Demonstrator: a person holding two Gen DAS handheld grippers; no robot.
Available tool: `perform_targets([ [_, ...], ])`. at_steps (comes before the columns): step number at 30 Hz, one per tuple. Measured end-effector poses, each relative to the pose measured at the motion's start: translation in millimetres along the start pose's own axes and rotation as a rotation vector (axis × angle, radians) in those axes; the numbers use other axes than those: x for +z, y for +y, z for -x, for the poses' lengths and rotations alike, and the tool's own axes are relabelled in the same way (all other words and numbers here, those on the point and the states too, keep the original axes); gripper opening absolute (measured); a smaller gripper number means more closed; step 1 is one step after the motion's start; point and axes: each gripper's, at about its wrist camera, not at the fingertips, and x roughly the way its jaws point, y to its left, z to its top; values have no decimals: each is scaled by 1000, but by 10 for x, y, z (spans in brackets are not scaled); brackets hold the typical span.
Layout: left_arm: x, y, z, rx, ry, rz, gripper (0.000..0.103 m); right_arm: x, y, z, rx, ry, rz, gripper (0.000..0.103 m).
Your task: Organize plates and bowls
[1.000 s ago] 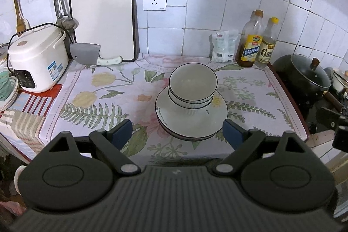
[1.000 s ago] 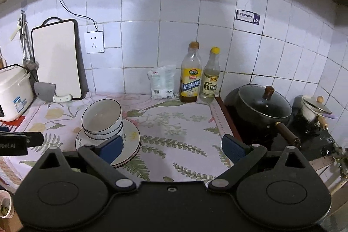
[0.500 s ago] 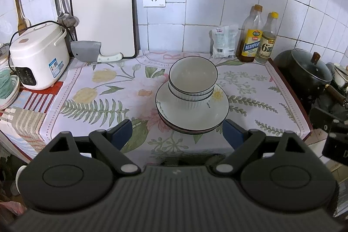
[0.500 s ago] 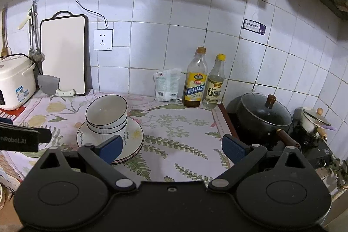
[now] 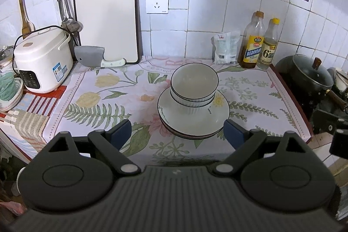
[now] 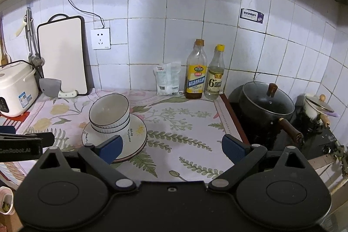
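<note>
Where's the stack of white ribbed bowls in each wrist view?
Left wrist: stack of white ribbed bowls sits centre frame, on the white plates, ahead of the open left gripper.
Right wrist: bowls lie left of centre, by the left finger.
Shared landmark: white wall socket.

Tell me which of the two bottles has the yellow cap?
The smaller bottle with the "6" label, nearer the pot; the taller bottle beside it has a brown cap.

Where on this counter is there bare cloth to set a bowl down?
Free: the floral cloth between the stacked plates and black pot, and left of the plates toward the rice cooker. Crowded: the back wall, with bottles, bag, cleaver.
</note>
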Motion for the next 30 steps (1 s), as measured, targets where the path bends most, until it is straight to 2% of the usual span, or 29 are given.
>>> perform_targets([
  [4,0,31,4,-11,-4,40,94,6,4,25,9,-7,-1,99],
  [16,-28,-24,22,24,1,-36,94,-45,39,60,22,-36,-7,99],
  [30,-44,19,37,43,9,-38,94,-59,51,39,20,-30,-11,99],
])
